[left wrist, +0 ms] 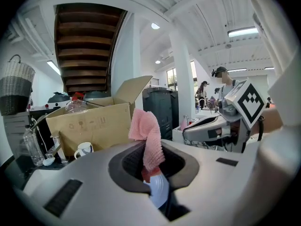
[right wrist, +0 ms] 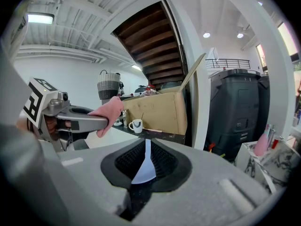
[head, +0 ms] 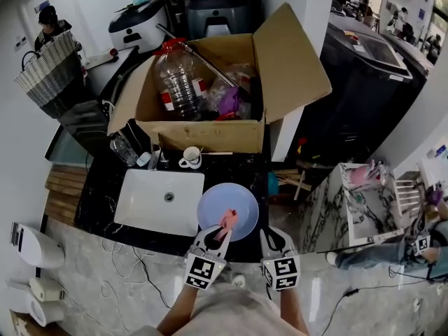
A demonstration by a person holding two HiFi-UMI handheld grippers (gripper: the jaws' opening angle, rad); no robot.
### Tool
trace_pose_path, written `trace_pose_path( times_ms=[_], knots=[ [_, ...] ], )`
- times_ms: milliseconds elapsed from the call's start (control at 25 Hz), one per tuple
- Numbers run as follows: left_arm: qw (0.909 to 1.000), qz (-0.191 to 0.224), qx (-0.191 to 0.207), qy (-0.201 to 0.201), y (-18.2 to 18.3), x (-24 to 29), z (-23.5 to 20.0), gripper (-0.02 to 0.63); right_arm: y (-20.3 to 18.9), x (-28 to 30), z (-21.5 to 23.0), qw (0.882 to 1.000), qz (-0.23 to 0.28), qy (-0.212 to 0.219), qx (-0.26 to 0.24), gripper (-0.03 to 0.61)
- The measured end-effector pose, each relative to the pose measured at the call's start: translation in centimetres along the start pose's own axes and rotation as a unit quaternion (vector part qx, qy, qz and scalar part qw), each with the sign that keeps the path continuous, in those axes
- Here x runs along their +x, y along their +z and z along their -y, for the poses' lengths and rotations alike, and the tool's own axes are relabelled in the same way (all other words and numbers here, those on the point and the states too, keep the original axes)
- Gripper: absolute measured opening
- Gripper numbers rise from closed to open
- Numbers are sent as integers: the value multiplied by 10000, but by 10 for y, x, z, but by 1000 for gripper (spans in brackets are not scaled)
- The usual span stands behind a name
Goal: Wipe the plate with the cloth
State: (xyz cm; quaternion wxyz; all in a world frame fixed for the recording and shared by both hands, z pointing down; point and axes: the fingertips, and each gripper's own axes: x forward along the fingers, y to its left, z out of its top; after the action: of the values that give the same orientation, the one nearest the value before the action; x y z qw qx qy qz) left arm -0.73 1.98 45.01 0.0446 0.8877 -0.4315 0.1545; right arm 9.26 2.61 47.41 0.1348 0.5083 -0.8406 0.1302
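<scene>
Currently your left gripper (head: pixel 224 227) is clenched on the pink cloth (head: pixel 227 220); the left gripper view shows the cloth (left wrist: pixel 149 138) pinched between the jaws, with its loose end standing up above them. Your right gripper (head: pixel 269 234) is clamped on the near right rim of the pale blue plate (head: pixel 227 205), and the right gripper view shows that plate (right wrist: pixel 143 166) edge-on as a thin sliver between the closed jaws. From the head view, the plate sits over the dark counter (head: pixel 105 187) just to the right of the white sink (head: pixel 159 201), its left edge overlapping the sink's corner. The cloth lies over the near part of the plate's face, but no view settles whether it is pressed against the surface. Nor can I tell whether the plate rests on the counter or is carried by the right gripper alone. Behind the sink a white mug (head: pixel 190 157) stands on the counter, and beyond it an open cardboard box (head: pixel 210 128) holds a clear plastic bottle (head: pixel 178 82) among other items.
</scene>
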Motion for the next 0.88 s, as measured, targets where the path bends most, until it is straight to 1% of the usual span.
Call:
trace_pose_path(
  times_ms=[320, 560, 720, 880],
  knots=[
    [9994, -200, -58, -292, -14, 29, -31, 34, 6, 38, 8, 9996, -197, -203, 9, 35],
    [9979, -384, -69, -525, -25, 52, -57, 34, 2, 70, 14, 9986, -385, -368, 70, 35],
    [9957, -595, -96, -708, -36, 67, -69, 34, -4, 87, 21, 9970, -543, -536, 137, 35],
    [9927, -821, 21, -882, -46, 82, -77, 34, -11, 98, 25, 9948, -712, -699, 196, 35]
  ],
)
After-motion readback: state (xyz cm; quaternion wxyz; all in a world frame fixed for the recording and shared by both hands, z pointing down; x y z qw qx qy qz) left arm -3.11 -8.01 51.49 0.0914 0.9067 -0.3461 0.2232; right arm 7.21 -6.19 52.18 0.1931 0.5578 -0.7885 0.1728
